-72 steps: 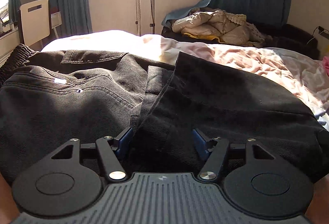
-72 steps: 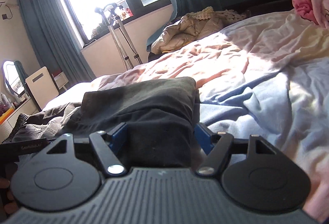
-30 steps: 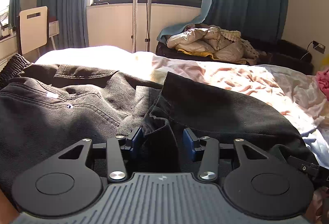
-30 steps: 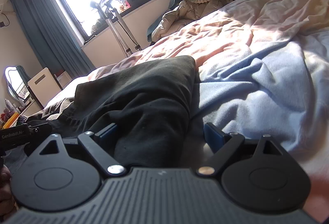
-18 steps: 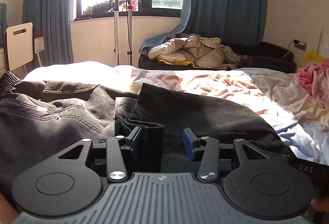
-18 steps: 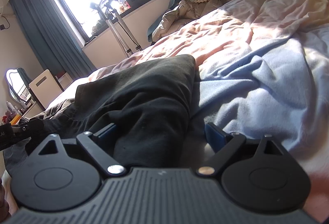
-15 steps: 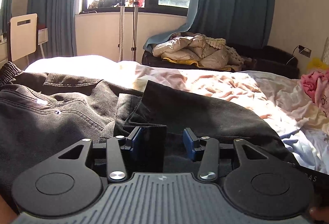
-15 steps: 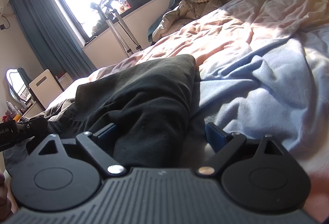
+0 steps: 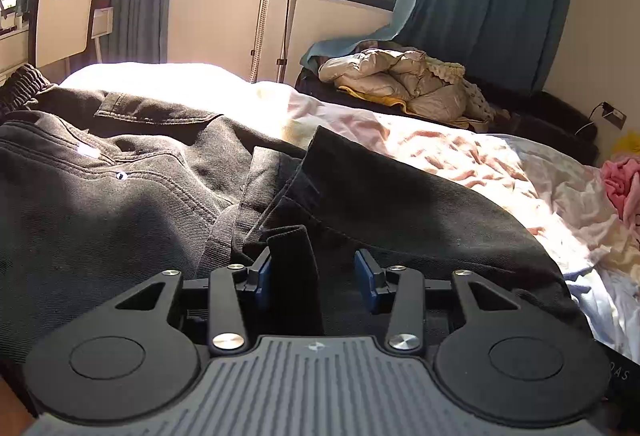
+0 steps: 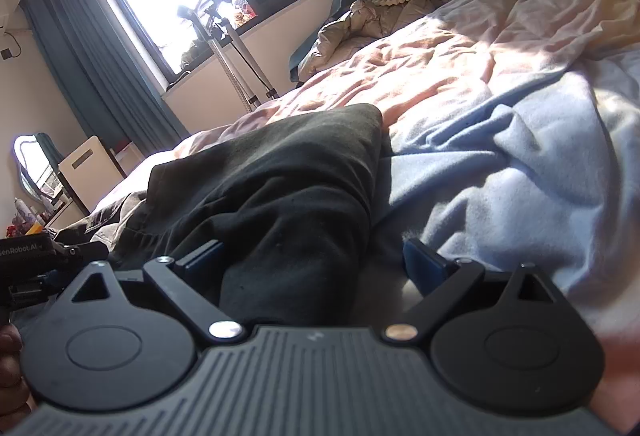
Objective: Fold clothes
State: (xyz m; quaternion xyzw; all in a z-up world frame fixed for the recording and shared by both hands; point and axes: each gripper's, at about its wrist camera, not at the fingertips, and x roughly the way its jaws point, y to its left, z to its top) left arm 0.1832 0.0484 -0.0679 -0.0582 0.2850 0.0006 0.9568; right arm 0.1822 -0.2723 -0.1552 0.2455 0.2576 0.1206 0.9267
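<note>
On the bed: one pair of black jeans, two crutches.

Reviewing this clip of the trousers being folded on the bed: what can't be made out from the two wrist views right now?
- Left wrist view: the left gripper body hides where the upright fold of the black trousers ends; only one pad visibly meets it, so no grip is confirmed.
- Right wrist view: the right gripper stands open; its body hides the trouser leg's near end.
- The trousers' waistband is cut off at the left wrist view's left edge.
</note>
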